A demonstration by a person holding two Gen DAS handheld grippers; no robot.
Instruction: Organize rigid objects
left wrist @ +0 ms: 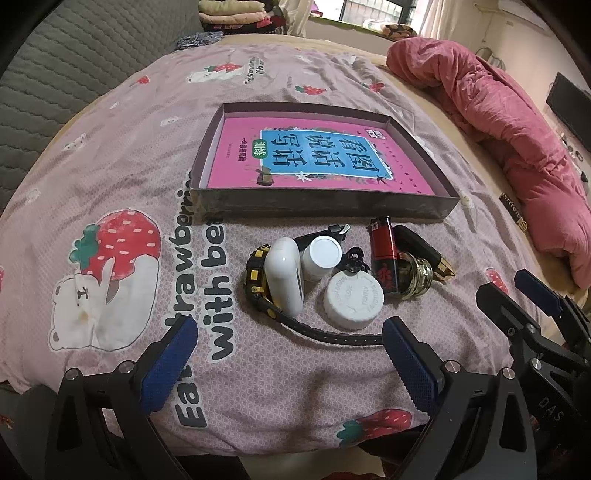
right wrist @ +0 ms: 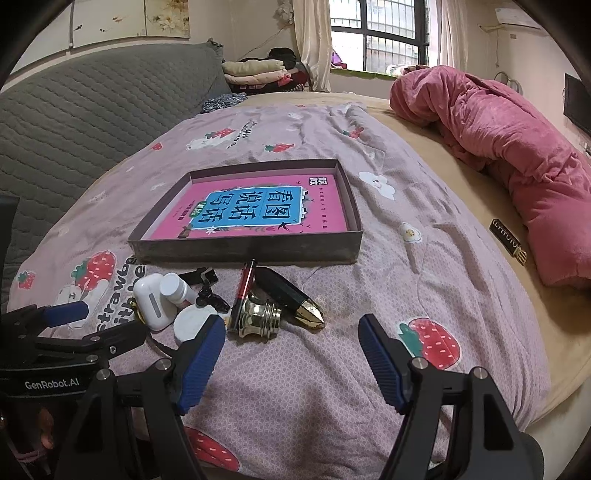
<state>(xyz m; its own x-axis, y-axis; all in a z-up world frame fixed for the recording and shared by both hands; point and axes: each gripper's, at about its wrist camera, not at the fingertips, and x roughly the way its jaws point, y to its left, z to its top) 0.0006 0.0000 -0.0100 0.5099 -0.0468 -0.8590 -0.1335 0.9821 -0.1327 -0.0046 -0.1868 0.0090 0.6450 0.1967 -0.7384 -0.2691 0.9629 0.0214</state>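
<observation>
A pile of small things is seen on the bedspread (left wrist: 122, 177), just in front of the box (left wrist: 325, 206). A pink book (left wrist: 317, 155) lies flat in the box. The left claw (left wrist: 288, 360) is spread wide and nothing is held; the watch (left wrist: 258, 280), the white case (left wrist: 284, 277) and the cap (left wrist: 352, 301) lie just ahead, between its tips. The right claw (right wrist: 291, 354) is wide too, holding nothing. The gold knob (right wrist: 258, 317) and lighter (right wrist: 243, 291) lie just past its left tip.

Strawberry-print bedspread (left wrist: 147, 155); rumpled pink quilt (right wrist: 509, 147) at right; grey headboard (right wrist: 92, 103); window (right wrist: 376, 33).
</observation>
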